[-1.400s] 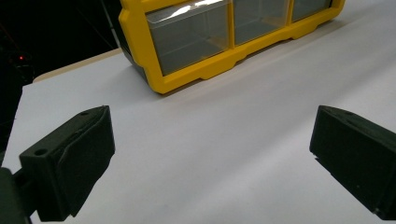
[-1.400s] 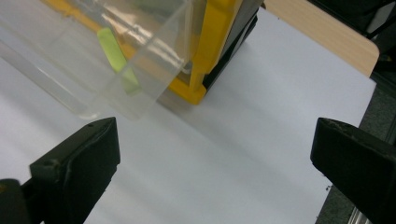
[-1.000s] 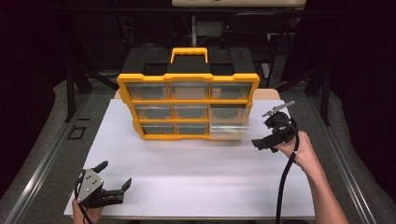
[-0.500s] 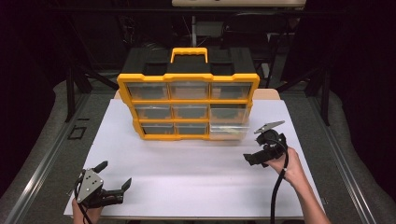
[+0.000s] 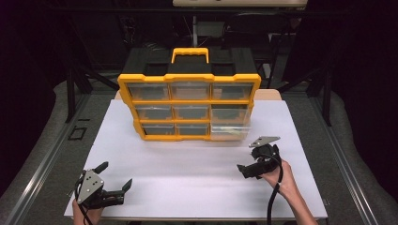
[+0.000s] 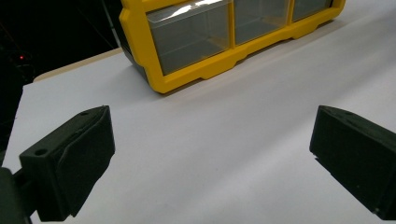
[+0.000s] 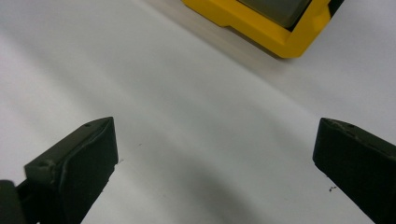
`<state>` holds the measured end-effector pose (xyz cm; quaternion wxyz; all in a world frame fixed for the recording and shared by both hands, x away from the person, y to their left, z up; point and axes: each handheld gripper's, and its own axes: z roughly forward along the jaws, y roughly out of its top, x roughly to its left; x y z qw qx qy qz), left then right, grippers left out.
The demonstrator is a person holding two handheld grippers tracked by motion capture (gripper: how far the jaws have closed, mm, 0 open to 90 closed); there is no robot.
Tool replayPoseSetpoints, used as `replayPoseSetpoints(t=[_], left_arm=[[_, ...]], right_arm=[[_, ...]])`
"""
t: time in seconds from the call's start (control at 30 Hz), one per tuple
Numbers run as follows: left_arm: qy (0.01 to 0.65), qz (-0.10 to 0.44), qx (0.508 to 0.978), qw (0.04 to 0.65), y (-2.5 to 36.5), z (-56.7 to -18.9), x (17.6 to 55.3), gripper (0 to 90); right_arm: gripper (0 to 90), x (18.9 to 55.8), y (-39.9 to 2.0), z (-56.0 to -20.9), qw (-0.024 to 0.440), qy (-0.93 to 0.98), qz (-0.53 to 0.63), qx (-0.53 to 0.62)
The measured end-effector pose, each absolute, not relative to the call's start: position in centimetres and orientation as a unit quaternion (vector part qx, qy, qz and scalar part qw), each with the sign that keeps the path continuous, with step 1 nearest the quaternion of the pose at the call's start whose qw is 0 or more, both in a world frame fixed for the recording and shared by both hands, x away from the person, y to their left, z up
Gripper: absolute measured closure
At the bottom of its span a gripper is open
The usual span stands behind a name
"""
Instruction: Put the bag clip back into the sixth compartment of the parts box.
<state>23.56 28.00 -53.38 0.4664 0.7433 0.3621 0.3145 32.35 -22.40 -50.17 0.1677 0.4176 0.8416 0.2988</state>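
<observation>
A yellow drawer organizer point(image 5: 188, 106) with clear drawers and a carry handle stands upright at the back of the white sheet point(image 5: 187, 164). My left gripper point(image 5: 115, 176) rests near the sheet's front left corner, open, with nothing between its jaws. In the left gripper view the gripper point(image 6: 210, 158) faces the organizer's lower corner point(image 6: 187, 74) from far off. My right gripper point(image 5: 248, 161) sits on the right of the sheet, a short way in front of the organizer's bottom right drawer, open and empty. The right gripper view shows the gripper point(image 7: 215, 168) over bare sheet, with the organizer's yellow corner point(image 7: 275, 39) ahead.
The bottom right drawer point(image 5: 229, 129) of the organizer is taller than the others and holds something pale. Dark frames and stands point(image 5: 75, 84) surround the table. A strip of wooden tabletop point(image 5: 267, 94) shows behind the sheet at the right.
My right gripper has drawn back from the organizer's right side, toward the person and slightly left. The left gripper has stayed put.
</observation>
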Motion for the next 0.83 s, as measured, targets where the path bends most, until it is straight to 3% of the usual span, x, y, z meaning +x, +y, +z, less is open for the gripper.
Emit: replayPoseSetpoints(t=[0.83], left_arm=[[0.359, 0.314, 0.745, 0.467, 27.9, -53.4, 23.7, 0.1]], right_arm=[[0.0, 26.6, -22.7, -52.4, 0.246, 0.793, 0.387, 0.401]])
